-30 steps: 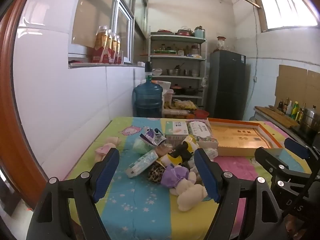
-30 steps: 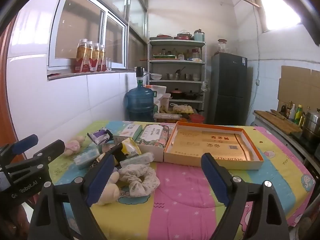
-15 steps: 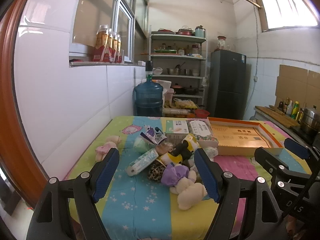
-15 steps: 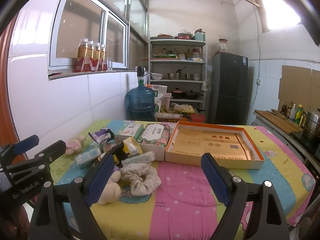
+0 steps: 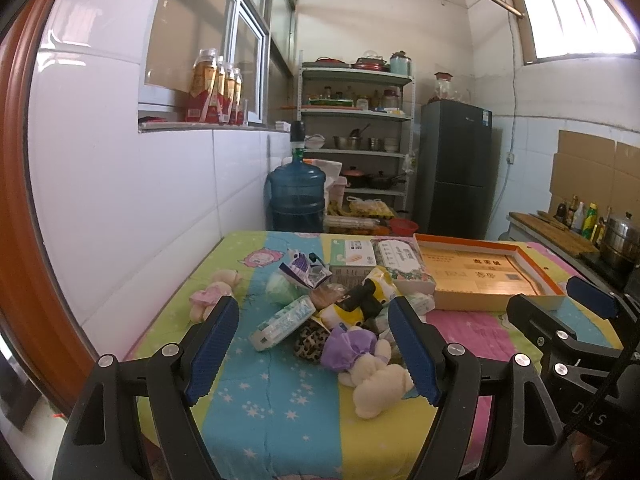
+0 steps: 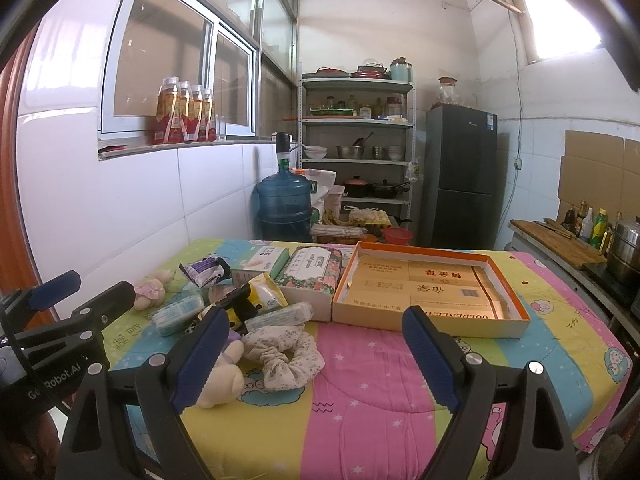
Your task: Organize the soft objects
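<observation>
A heap of soft things lies on the colourful tablecloth: a cream plush bear in a purple dress [image 5: 368, 364], a leopard scrunchie [image 5: 310, 340], a floral scrunchie [image 6: 286, 354], a yellow-black plush [image 5: 356, 306], tissue packs [image 5: 282, 320] and a small pink plush [image 5: 210, 296] apart at the left. An open orange-rimmed cardboard box [image 6: 428, 292] lies to the right. My left gripper [image 5: 312, 354] is open and empty, just short of the heap. My right gripper [image 6: 316, 358] is open and empty above the floral scrunchie.
Two tissue boxes [image 6: 312, 276] stand behind the heap. A tiled wall runs along the table's left side. A blue water jug [image 6: 284, 208], a shelf rack [image 6: 356, 152] and a fridge [image 6: 460, 176] stand beyond the table. A counter with bottles and a pot [image 6: 624, 248] is at the right.
Both grippers have hardly moved; the views have shifted very slightly. Nothing on the table has moved.
</observation>
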The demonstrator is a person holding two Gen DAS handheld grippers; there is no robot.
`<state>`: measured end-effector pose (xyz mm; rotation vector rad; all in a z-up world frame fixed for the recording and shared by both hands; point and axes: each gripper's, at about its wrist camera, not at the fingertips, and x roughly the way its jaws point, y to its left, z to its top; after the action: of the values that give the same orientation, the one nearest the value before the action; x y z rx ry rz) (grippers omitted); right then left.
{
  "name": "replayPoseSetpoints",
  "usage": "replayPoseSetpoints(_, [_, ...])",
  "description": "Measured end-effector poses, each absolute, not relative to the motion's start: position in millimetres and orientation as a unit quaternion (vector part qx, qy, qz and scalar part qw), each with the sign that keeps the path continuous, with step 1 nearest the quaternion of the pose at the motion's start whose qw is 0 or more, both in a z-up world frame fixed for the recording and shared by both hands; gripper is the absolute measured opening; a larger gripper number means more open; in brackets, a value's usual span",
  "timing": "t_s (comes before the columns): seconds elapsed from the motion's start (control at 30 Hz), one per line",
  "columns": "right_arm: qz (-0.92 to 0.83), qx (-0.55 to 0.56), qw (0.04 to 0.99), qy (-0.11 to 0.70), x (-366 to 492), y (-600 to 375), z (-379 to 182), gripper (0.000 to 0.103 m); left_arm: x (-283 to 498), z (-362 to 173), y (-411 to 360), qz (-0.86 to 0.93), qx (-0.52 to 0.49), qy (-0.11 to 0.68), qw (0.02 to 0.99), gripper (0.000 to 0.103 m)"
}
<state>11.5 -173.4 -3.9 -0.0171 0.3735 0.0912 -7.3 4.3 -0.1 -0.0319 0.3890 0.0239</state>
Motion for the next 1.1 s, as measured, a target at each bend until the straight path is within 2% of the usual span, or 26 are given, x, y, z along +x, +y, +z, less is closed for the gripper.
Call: replayPoseSetpoints(1.1, [0.049,-0.01,0.981,0.187,9.1,-166.1,-5.7,0.088,-9.8,-1.5,0.9,0.013,-0.016,0.193,0.981,0.079])
